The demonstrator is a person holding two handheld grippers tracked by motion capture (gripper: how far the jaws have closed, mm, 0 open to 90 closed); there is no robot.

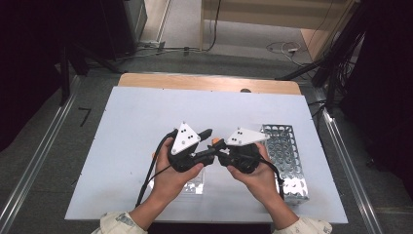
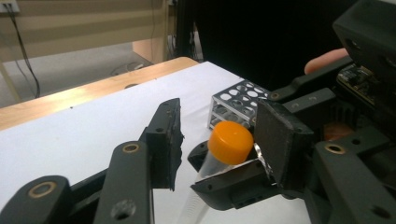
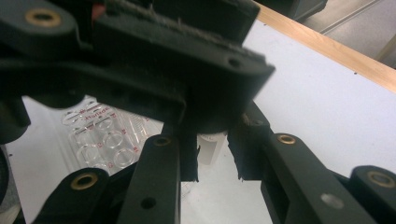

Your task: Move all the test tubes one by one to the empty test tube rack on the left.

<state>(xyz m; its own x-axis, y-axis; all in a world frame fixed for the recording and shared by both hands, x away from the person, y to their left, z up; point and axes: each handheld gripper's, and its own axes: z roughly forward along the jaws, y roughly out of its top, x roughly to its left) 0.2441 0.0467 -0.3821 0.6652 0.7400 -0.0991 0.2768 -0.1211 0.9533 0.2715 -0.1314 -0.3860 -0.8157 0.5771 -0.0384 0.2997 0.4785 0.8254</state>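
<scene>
Black jaws of the left gripper (image 2: 212,140) stand apart on either side of an orange cap (image 2: 230,142) that tops a clear tube (image 2: 208,166). One jaw is left of the cap with a gap between them, and the other is just beside the cap on the right. The right gripper (image 3: 217,158) holds that tube lower down, its jaws closed on the clear body, as seen in the left gripper view. In the right gripper view the pale tube (image 3: 209,147) sits between the right gripper's two jaws, with the left gripper's dark body close above it.

In the high view the two grippers meet above the middle of the desk (image 1: 131,122), which has a white surface, and the orange cap (image 1: 215,142) shows between them. The left hand (image 1: 170,178) and the right hand (image 1: 255,175) each grasp a gripper, both with a grey three-cornered plate on top.

A metal rack (image 1: 285,156) full of round holes lies on the desk to the right, just beside the right hand. A clear plastic rack (image 3: 100,140) with red markings lies on the desk under the left hand. A wooden edge (image 1: 209,83) runs along the far side of the desk.
</scene>
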